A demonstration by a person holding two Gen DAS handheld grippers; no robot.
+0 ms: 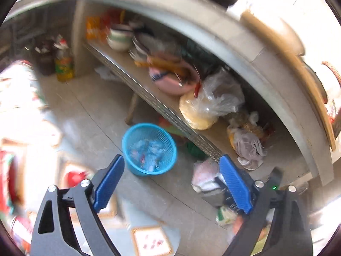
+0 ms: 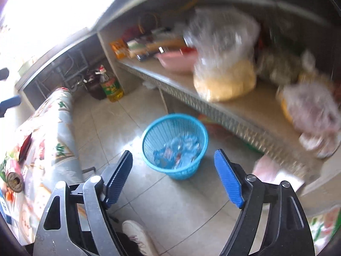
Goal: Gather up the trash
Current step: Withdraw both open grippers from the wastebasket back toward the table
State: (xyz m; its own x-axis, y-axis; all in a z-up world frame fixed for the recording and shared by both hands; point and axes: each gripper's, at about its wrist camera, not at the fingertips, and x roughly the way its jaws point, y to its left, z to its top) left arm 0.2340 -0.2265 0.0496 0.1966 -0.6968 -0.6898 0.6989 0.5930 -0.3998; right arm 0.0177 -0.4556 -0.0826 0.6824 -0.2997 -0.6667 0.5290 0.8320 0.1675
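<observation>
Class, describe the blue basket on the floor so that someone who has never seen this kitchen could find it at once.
Find the long low shelf under the counter, crowded with bowls and plastic bags. On the tiled floor just in front of it stands the blue basket, round, with slatted mesh walls. It alone is bright blue and holds crumpled wrappers.

Plastic mesh basket [image 2: 174, 145] (glossy floor tiles [image 2: 170, 209])

Ahead of your claws, pale floor tiles [image 2: 174, 209] run under a low shelf [image 2: 215, 108] beneath a stone counter [image 1: 240, 42]. Left of them stands a floral-clothed table [image 2: 53, 132]. Bright daylight glares upper left.
</observation>
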